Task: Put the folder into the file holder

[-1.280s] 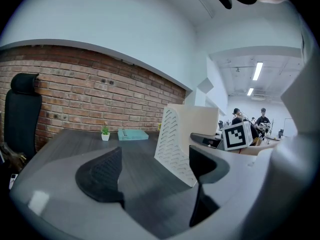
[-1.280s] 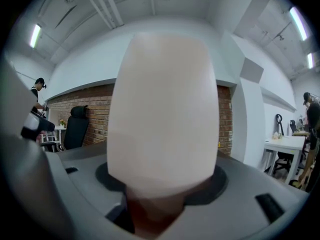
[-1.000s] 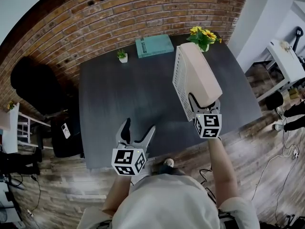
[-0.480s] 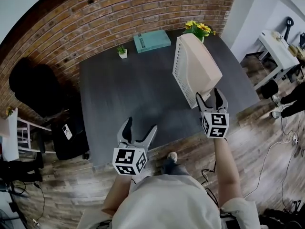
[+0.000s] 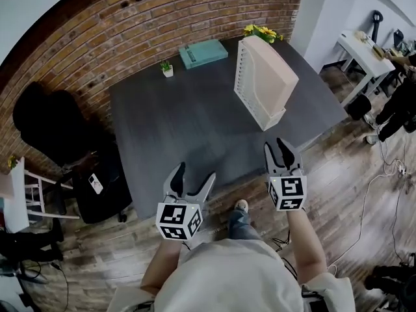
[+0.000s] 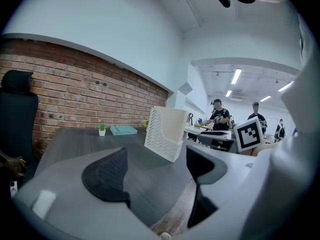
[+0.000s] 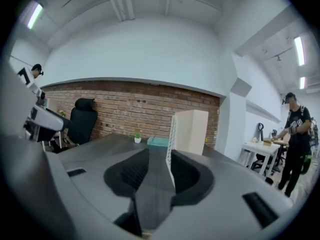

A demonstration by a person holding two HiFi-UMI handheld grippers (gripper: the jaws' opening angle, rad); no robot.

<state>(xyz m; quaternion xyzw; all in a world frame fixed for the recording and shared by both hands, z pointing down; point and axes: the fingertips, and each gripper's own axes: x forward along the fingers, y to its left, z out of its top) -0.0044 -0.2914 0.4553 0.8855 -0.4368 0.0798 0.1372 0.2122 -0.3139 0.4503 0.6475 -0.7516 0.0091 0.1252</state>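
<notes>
The white slotted file holder [image 5: 249, 91] stands on the dark table [image 5: 175, 129] with the beige folder [image 5: 276, 77] upright inside it. It also shows in the left gripper view as file holder [image 6: 160, 131] and in the right gripper view as file holder [image 7: 171, 134] with the folder [image 7: 192, 129]. My right gripper [image 5: 277, 149] hangs off the table's near edge, clear of the holder. Its jaws have just been closing to a narrow gap with nothing between them. My left gripper [image 5: 194, 174] is wide open and empty, also short of the table edge.
A teal book [image 5: 203, 52], a small potted plant [image 5: 168, 69] and yellow flowers [image 5: 260, 32] sit along the table's far side by the brick wall. A black office chair [image 5: 45, 122] stands at the left. A white desk [image 5: 361, 44] and people are at the right.
Both grippers have drawn back from the table toward the person. The right gripper has left the holder's near end, and its jaws stand narrower.
</notes>
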